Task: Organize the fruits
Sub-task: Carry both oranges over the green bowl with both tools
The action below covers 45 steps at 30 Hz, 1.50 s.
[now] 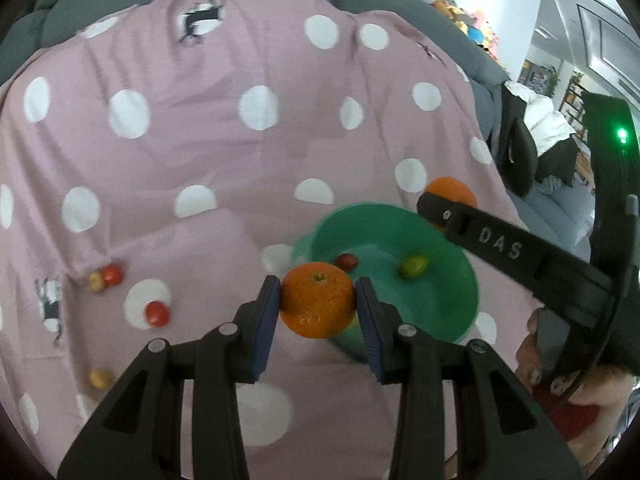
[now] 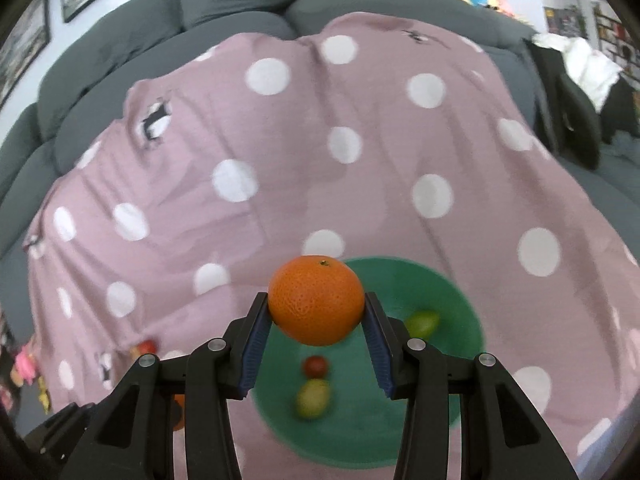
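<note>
- Left wrist view: your left gripper [image 1: 317, 307] is clamping an orange [image 1: 317, 300], hanging at the green bowl's [image 1: 448, 312] 9 o'clock rim.
- Right wrist view: your right gripper [image 2: 316, 314] is clamping a second orange [image 2: 316, 300] over the bowl's [image 2: 460, 312] 11 o'clock side.

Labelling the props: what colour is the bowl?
Green; the bowl shows best in the right wrist view.

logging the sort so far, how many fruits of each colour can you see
orange fruit: 2
red fruit: 3
green fruit: 2
yellowish fruit: 2
total: 9
</note>
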### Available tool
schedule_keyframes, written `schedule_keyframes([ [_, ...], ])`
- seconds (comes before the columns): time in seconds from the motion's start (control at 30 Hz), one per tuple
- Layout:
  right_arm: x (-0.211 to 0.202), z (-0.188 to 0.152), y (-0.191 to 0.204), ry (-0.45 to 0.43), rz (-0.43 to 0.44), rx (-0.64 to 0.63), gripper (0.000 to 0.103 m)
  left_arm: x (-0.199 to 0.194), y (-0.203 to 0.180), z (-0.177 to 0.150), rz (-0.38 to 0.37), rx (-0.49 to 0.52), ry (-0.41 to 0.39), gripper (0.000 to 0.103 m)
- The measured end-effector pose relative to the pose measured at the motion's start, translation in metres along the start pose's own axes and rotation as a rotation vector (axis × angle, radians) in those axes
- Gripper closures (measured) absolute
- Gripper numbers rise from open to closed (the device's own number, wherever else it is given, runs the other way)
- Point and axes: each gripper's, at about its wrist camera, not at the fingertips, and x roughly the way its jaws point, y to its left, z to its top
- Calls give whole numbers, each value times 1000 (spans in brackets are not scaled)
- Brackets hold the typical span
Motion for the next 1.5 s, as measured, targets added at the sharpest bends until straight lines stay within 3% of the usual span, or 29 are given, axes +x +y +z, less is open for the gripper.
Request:
schedule_keyframes([
  [0.27,8,3,-33,23,-30,96,57,43,-33,0,-34,39,66,65],
  [0.67,31,-1,-56,106,-132,130,57,79,-48,-3,-61,36,164,65],
  [1.5,53,-7,-54,222,-190,89,57,102,-48,-11,-70,19,247,63],
])
